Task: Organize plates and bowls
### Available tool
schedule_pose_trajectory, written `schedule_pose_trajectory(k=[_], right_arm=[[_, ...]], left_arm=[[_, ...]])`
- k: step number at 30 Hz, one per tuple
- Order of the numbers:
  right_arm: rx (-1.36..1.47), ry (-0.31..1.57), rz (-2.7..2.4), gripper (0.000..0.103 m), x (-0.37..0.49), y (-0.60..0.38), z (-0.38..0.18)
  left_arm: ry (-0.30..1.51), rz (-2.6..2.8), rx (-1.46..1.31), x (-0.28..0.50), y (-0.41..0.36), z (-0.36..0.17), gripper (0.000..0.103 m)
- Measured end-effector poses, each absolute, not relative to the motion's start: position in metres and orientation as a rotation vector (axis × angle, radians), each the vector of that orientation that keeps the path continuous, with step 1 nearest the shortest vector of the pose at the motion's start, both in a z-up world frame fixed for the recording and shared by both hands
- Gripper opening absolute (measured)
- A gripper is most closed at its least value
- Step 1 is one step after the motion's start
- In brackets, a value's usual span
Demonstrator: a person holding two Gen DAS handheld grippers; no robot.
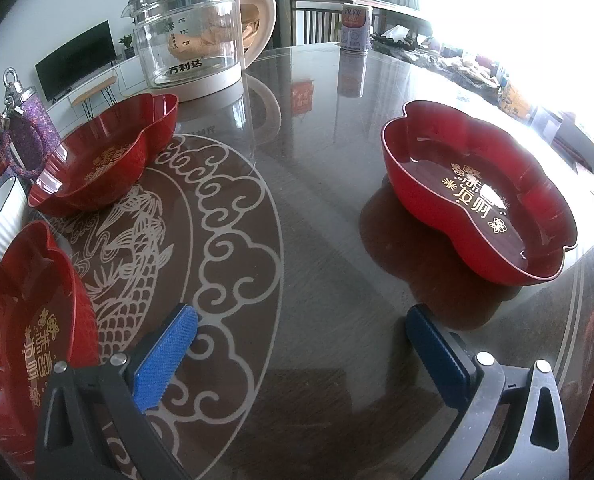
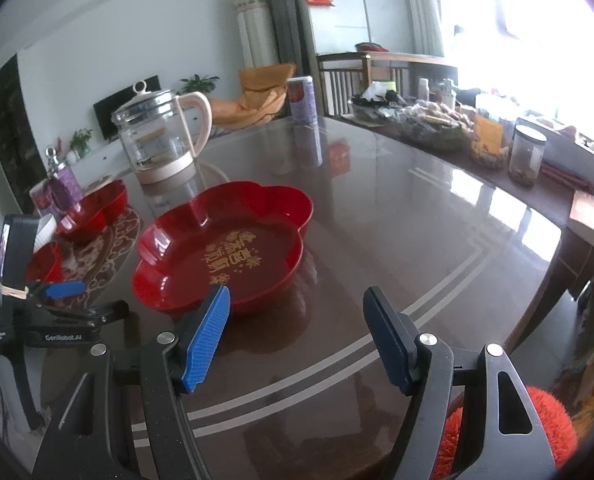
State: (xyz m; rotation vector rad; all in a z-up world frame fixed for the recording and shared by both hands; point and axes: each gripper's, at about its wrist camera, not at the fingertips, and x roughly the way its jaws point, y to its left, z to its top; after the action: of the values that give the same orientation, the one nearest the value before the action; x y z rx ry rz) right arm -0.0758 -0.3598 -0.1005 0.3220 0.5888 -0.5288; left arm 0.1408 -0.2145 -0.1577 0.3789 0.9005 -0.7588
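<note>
A: Right gripper (image 2: 297, 336): item 1. Jaws wide, nothing btwn pads, hovering over bare table (image 2: 377, 208) just short of nearest red dish (image 2: 225, 240). Angled down twd dish rim, prob. lining up a rim pinch.

B: Left gripper (image 1: 297, 356)?

A: Item 2. Also wide, empty, over the table's etched dragon pattern (image 1: 169, 208). Held low btwn dishes, so either side is reachable.

B: Dishes, qty?

A: 3 red flower-shaped, gold lettering. One apart on right side (image 1: 477, 200); one far left by kettle (image 1: 105, 156); one at near-left edge (image 1: 29, 320), just beside left finger. All upright, none stacked, so task looks barely begun.

B: Misc.?

A: Glass kettle (image 1: 193, 32), purple bottle (image 1: 29, 128), white ribbed bowl (image 1: 1, 216) tucked behind near-left dish, tin can (image 1: 355, 24). Clutter sits along far edge, prob. to keep centre free for stacking.
</note>
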Motion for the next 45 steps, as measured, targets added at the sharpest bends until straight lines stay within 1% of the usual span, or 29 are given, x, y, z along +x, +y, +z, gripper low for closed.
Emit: schedule_pose_trajectory(k=[45], right_arm=[[0.341, 0.619, -0.509, 0.073, -0.0715, -0.3598, -0.1078]], left_arm=[[0.9, -0.759, 0.378, 0.1409, -0.2146, -0.1578, 0.103]])
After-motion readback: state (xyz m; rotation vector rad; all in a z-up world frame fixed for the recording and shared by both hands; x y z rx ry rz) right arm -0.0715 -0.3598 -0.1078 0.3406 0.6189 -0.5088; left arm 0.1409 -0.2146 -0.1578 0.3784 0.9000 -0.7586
